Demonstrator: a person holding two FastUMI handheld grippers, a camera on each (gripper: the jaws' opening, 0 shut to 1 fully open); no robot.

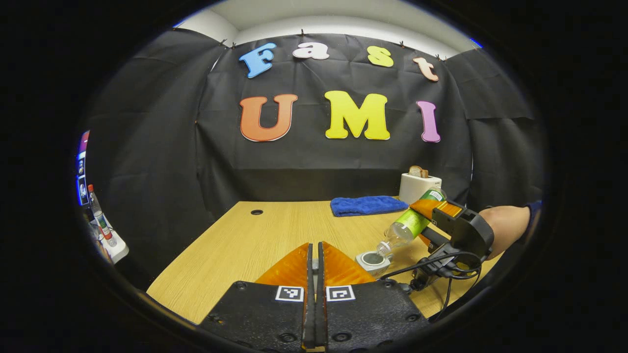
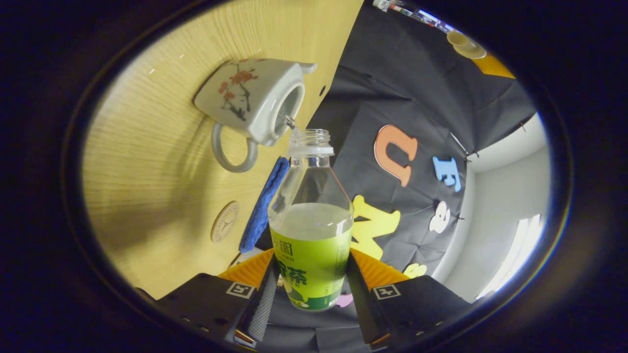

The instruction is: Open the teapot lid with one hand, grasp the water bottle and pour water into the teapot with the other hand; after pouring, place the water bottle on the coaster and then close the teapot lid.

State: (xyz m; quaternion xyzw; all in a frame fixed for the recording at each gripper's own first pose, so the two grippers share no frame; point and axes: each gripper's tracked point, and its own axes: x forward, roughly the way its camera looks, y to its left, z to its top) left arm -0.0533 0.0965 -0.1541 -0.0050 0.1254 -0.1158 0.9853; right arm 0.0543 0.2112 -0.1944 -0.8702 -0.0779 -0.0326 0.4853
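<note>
Teapot (image 2: 255, 100) near the table's (image 1: 245, 240) right edge stands open; our right gripper (image 2: 311, 289) clamps the tilted water bottle (image 2: 311, 230) above it, our left gripper (image 1: 315, 274) pinched together, perhaps on the lid.

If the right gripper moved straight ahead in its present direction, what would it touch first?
Probably the teapot: the water bottle held in the right gripper points its mouth at the open top, though depth is unclear.

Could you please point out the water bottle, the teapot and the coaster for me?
water bottle (image 2: 311, 264): right gripper view, on its green label.
teapot (image 2: 245, 95): right gripper view, on its flowered side.
coaster (image 2: 224, 221): right gripper view, on its round face.
</note>
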